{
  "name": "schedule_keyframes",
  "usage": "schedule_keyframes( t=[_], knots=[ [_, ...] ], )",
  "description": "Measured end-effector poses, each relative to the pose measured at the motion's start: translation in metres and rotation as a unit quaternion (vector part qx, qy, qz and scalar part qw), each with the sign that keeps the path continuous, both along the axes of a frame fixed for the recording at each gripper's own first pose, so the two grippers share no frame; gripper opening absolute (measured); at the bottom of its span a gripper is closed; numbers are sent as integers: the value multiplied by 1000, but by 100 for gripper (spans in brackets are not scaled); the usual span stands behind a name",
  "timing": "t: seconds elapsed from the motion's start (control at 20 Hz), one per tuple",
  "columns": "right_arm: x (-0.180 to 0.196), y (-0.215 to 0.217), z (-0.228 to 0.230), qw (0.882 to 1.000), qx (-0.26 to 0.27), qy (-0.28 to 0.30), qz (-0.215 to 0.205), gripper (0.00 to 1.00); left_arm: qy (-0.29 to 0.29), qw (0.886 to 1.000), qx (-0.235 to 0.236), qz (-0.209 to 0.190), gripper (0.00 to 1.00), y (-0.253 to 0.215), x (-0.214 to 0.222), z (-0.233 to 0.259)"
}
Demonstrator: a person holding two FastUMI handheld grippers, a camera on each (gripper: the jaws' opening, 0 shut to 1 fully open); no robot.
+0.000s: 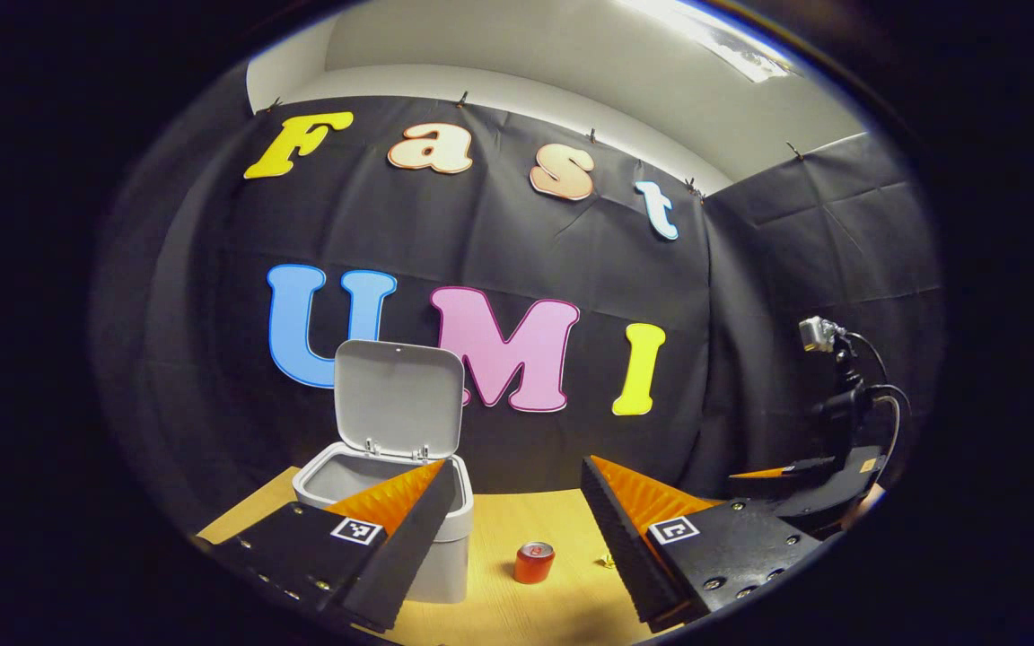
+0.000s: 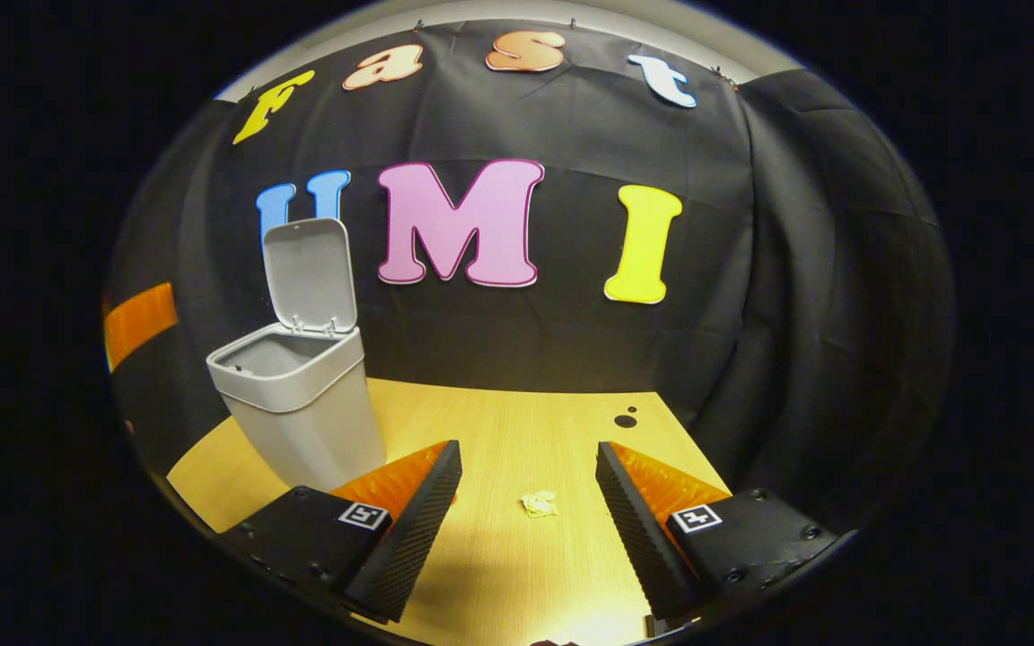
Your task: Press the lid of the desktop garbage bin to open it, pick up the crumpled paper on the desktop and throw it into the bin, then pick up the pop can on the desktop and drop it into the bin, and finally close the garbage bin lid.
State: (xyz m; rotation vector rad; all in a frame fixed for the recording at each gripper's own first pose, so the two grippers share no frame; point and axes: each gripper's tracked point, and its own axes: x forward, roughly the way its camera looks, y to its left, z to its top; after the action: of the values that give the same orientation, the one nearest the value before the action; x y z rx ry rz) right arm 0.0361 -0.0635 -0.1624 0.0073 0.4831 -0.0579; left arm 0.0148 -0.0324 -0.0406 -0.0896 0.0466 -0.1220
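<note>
Pale wooden desktop carries my grey plastic bin, lid upright. I hold both grippers, left and right, wide apart, empty; crumpled white paper between the right's fingers, red can beside the bin.

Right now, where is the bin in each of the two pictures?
Left gripper view: the bin stands lower left, behind the left finger, lid up.
Right gripper view: the bin stands left of middle, lid raised.
Shared landmark: the wooden table.
</note>
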Motion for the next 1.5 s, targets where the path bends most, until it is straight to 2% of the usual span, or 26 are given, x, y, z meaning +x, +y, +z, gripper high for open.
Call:
schedule_keyframes(
  t=[0.3, 0.5, 0.85, 1.0, 1.2, 1.5],
  knots=[
    [42, -7, -72, 995, 34, 92, 29, 98, 52, 999, 0, 9, 93, -5, -8, -25],
    [60, -7, -122, 987, 33, 149, 56, 98, 71, 996, -9, 44, 92, 2, -15, -35],
    [79, -12, -215, 962, 32, 259, 78, 99, 103, 988, 3, 119, 93, 19, -23, -54],
    [87, -19, -249, 954, 12, 287, 92, 99, 115, 982, 0, 148, 93, 20, -24, -63],
    [85, -20, -285, 938, 16, 332, 96, 99, 127, 974, 4, 186, 93, 22, -26, -69],
    [83, -18, -314, 927, 19, 358, 114, 99, 144, 965, 5, 219, 93, 16, -27, -80]
  ],
)
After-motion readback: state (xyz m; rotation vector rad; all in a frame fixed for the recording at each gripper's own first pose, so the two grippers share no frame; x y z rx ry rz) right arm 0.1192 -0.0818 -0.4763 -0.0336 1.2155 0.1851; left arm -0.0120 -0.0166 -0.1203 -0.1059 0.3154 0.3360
